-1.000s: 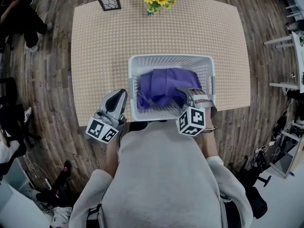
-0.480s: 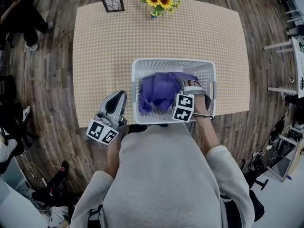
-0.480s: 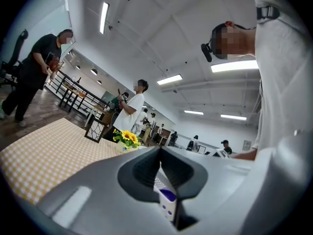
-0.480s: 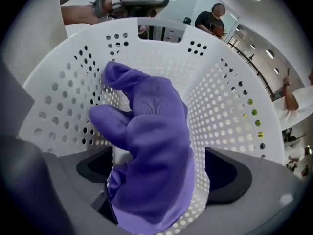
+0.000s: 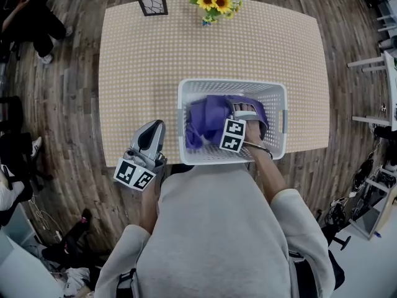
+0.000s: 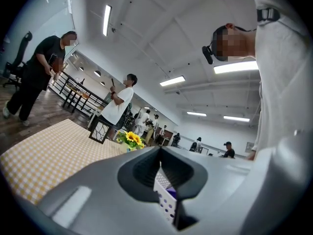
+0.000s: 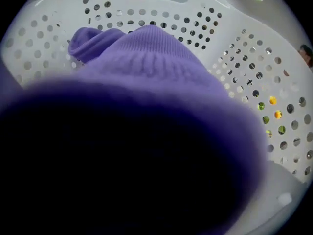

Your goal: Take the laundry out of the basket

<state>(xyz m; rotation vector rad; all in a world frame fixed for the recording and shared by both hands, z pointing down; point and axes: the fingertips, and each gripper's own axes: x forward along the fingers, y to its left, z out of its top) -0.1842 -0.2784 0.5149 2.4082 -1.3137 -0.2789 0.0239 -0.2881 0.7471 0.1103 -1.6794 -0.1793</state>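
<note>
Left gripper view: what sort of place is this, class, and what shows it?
Probably a large open workspace or lab, not a home: long ceiling strip lights, several people standing around, and desks among them.

No words, numbers or brand names can be read anywhere. The only printed marks are black-and-white square patterns on the left marker cube (image 5: 134, 174) and the right marker cube (image 5: 232, 135); they carry no letters.
</note>
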